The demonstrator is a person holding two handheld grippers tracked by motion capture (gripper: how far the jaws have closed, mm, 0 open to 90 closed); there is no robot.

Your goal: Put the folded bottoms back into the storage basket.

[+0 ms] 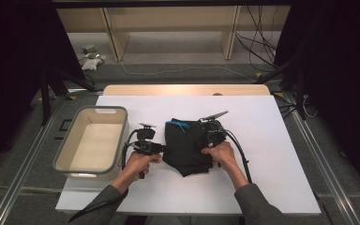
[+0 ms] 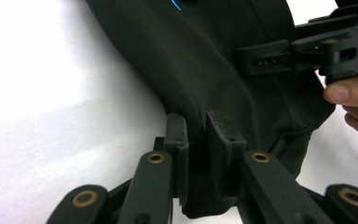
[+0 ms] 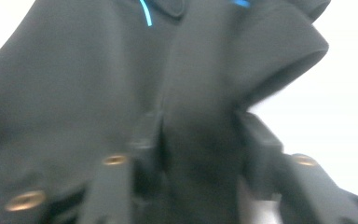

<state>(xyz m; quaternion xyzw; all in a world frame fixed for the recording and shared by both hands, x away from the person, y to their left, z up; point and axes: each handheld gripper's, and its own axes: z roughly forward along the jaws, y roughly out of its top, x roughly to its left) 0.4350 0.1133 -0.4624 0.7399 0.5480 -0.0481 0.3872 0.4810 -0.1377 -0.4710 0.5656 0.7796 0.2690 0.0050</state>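
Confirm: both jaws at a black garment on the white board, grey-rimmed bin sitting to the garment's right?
Not quite. The bin sits to the left of the black garment, beside the left gripper, as the high view shows. The rest holds: the right gripper is also at the garment on the white board.

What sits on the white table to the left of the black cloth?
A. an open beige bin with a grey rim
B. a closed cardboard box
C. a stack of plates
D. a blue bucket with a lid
A: in the high view an open beige bin with a grey rim stands left of the black cloth.
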